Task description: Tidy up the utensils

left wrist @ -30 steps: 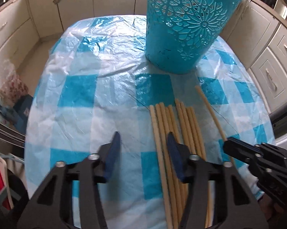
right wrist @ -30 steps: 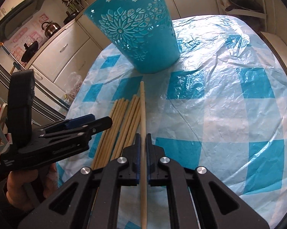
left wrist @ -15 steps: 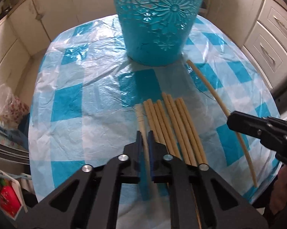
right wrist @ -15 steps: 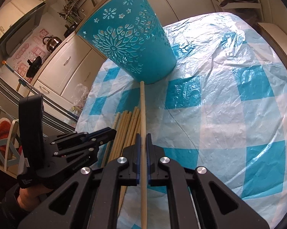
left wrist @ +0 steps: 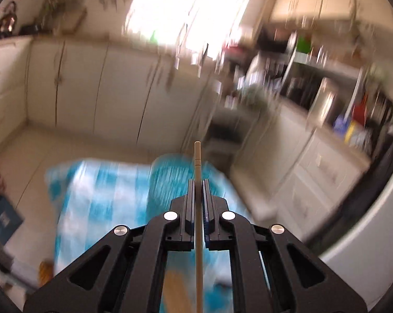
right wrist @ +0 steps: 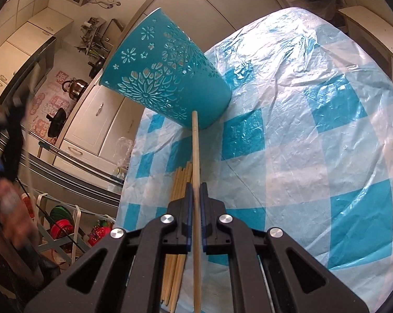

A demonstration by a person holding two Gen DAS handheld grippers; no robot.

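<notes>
A second ago the left gripper (left wrist: 198,181) stood open over the bundle on the table; now its jaws are clamped tight on a single chopstick (left wrist: 198,161), and it has swung up high, so its view is a blur of cabinets with the checked tablecloth (left wrist: 97,187) far below. The stick's tip pokes forward past the jaws, above the smeared teal shape of the basket (left wrist: 170,172).

The right gripper (right wrist: 194,185) has hardly shifted. It is closed on its own chopstick (right wrist: 195,140), whose far end points at the foot of the teal basket (right wrist: 165,78). The basket stands upright on the table (right wrist: 327,130), and the remaining chopsticks (right wrist: 179,182) lie in a loose row just left of the right gripper's stick.

So both grippers now carry one stick each, clear of the pile. To my eye the pick-up is done and what is left is to tip each stick into the basket's open mouth. With the left one moving this fast, I would worry about it slipping or missing the rim.
</notes>
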